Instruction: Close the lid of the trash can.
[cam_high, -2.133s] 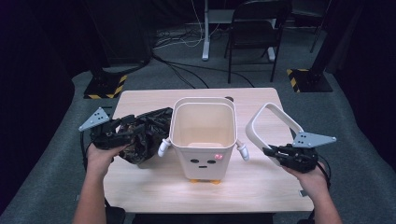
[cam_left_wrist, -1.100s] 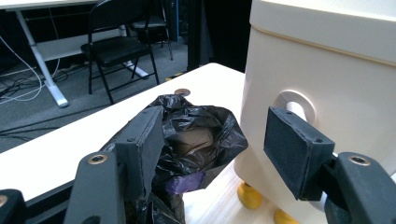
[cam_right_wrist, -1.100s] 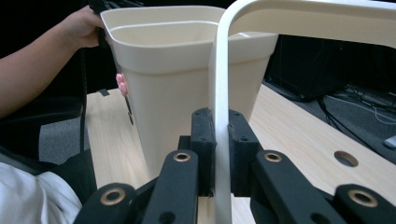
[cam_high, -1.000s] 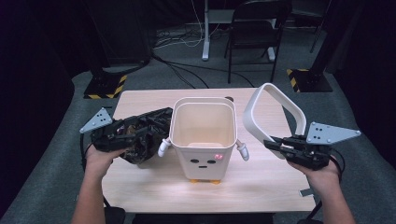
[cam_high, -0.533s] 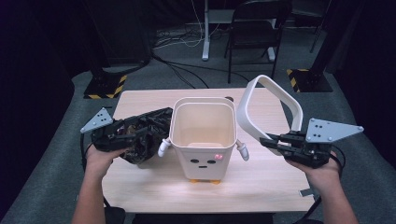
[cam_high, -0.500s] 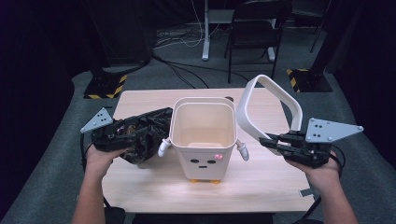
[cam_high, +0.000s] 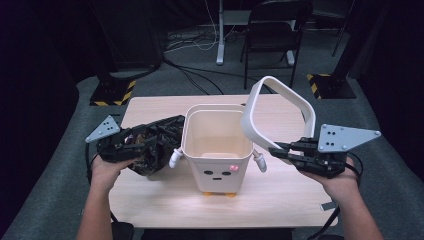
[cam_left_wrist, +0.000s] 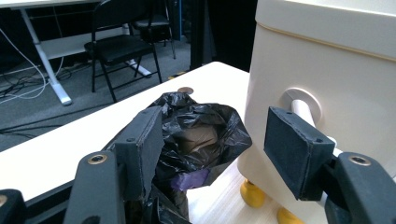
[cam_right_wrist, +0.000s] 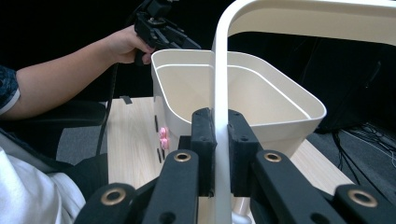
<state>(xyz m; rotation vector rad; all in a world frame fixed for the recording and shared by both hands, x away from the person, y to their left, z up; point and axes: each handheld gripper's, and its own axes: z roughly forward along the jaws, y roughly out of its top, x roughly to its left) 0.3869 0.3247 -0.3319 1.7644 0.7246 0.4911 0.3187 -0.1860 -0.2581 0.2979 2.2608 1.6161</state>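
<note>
Near the table's (cam_high: 280, 200) left edge, the left gripper (cam_high: 131, 146) rests against a crumpled black bag (cam_high: 156, 145), its jaws spread wide with the bag's open mouth between them but unpinched; something brownish lies inside the bag. Just right of the bag, at the table's middle, stands a cream bin (cam_high: 217, 150) with a small face on its front, nothing inside it. Toward the right edge, the right gripper (cam_high: 281, 151) is clamped on the thin edge of a white ring (cam_high: 278, 116), held tilted above the bin's right rim.
</note>
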